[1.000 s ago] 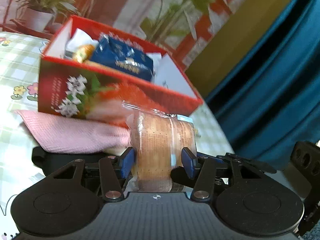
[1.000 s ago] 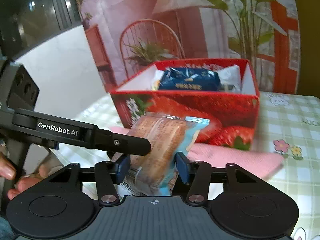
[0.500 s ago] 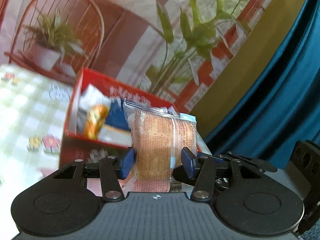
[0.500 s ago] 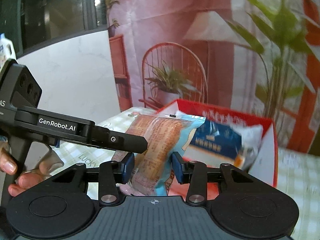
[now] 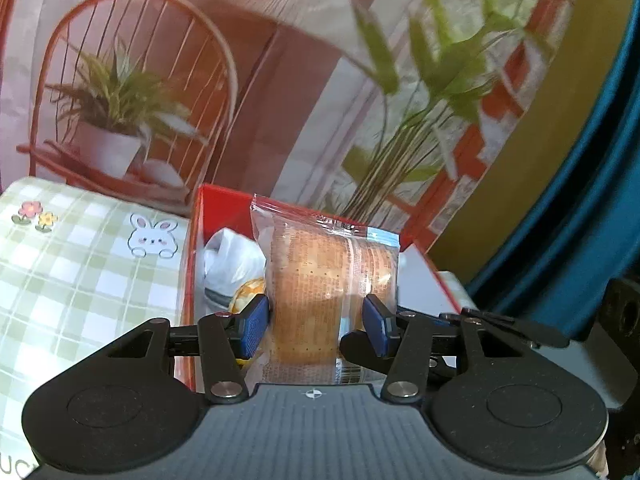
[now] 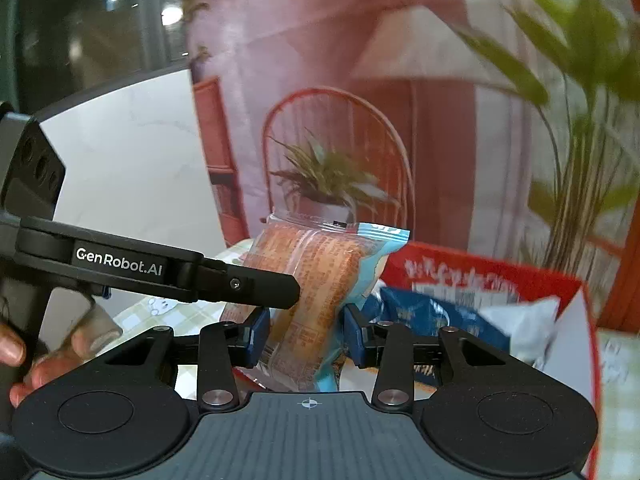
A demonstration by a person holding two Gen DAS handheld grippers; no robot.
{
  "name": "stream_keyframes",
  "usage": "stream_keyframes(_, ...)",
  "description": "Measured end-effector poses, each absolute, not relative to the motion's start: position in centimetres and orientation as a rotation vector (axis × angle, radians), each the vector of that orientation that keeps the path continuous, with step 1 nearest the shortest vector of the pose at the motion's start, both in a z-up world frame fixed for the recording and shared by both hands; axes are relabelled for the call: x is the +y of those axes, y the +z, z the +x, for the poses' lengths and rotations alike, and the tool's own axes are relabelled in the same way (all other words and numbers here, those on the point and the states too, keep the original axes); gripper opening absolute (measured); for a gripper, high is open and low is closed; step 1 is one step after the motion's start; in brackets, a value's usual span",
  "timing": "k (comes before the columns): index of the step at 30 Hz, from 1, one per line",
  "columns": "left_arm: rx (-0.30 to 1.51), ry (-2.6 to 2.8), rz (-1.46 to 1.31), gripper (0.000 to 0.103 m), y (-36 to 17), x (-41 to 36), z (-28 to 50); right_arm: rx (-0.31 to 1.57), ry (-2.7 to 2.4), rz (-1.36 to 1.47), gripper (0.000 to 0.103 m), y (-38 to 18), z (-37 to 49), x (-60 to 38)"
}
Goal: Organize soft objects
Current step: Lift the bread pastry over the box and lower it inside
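A clear packet of orange-brown bread with a blue edge stands upright between the blue pads of my left gripper, which is shut on it. In the right wrist view a like packet is pinched by my right gripper; it looks like the same one. The left gripper's black finger reaches its left side. The packet hangs over the near part of the open red box, whose far wall shows printed writing.
Inside the box lie a white bag, a yellow wrapped item and a dark blue packet. The green checked tablecloth spreads to the left. A hand grips the left gripper's handle. A printed backdrop stands behind.
Both grippers have carried the packet up and forward, from in front of the box's side wall to above its open top. The pink cloth has dropped out of view.
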State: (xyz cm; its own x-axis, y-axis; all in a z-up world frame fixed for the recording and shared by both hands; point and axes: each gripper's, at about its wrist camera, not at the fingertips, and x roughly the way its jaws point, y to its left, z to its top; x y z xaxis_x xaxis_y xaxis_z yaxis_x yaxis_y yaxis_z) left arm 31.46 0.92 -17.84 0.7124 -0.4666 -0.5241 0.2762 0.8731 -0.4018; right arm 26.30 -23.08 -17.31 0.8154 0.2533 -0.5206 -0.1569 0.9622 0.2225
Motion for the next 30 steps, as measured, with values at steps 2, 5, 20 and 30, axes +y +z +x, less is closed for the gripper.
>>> stream_keyframes(2,0.667,-0.406,-0.296,0.054,-18.5,0.7,31.9,0.585,0.201,0.252,0.037,-18.6,26.8,-23.7)
stream_keyframes(5,0.691,-0.397,-0.281,0.054,-19.3,0.7,32.4,0.603,0.183,0.311,0.036,-20.2,27.1,-24.2)
stream_keyframes(20,0.617,-0.354,-0.189,0.053,-18.2,1.1,30.9,0.744,0.160,0.400,0.026,-23.0,28.8,-24.1)
stream_keyframes(30,0.601,-0.329,-0.219,0.052,-18.0,1.6,31.1,0.892,0.097,0.497,0.021,-23.8,31.5,-24.6)
